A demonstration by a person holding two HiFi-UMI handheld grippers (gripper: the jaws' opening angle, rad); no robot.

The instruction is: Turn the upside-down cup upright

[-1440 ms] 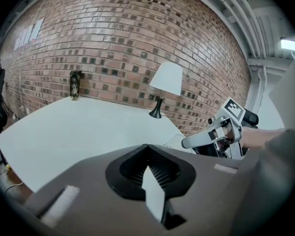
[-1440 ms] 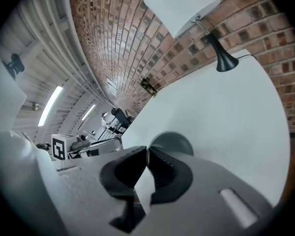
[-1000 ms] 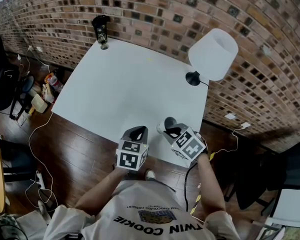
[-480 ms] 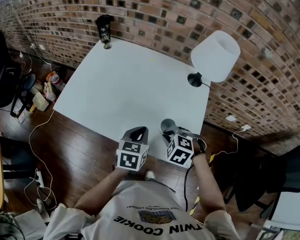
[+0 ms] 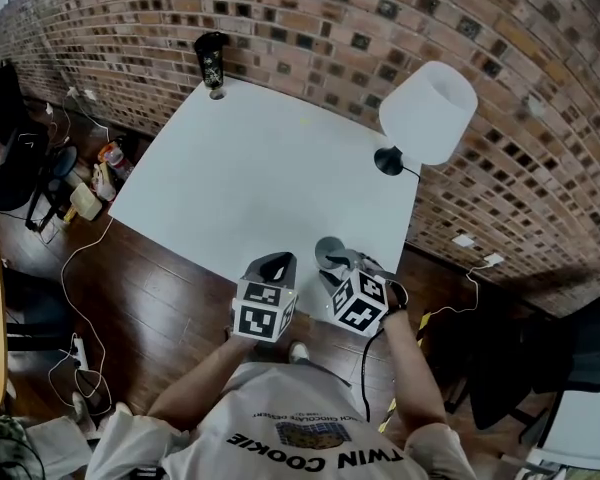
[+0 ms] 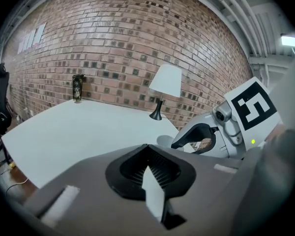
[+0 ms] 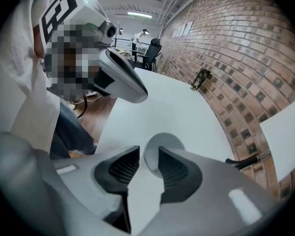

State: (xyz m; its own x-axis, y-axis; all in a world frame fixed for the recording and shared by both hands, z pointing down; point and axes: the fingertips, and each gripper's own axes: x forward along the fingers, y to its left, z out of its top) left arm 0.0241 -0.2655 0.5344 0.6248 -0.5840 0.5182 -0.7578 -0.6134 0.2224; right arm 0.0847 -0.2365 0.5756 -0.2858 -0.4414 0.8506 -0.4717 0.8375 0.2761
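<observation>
A grey cup [image 5: 330, 250] stands upright, mouth up, on the white table [image 5: 250, 168] close to its near edge. My right gripper [image 5: 336, 267] points steeply down over it. In the right gripper view the cup [image 7: 163, 151] shows its open mouth, and the near part of its rim lies between the jaws of the right gripper [image 7: 148, 155]. Those jaws are opening, and a gap shows at the left pad. My left gripper [image 5: 276, 264] hovers just left of the cup, shut and holding nothing. In the left gripper view the cup [image 6: 165, 140] sits beyond the left gripper [image 6: 148, 149].
A white-shaded lamp [image 5: 427, 111] on a black base stands at the table's far right. A dark tumbler [image 5: 209, 60] stands at the far corner by the brick wall. Cables, bags and chairs lie on the wooden floor to the left.
The right gripper has rolled, bringing the cup from a tilt to upright with its mouth up. Its jaws have parted. The left gripper has stayed where it was.
</observation>
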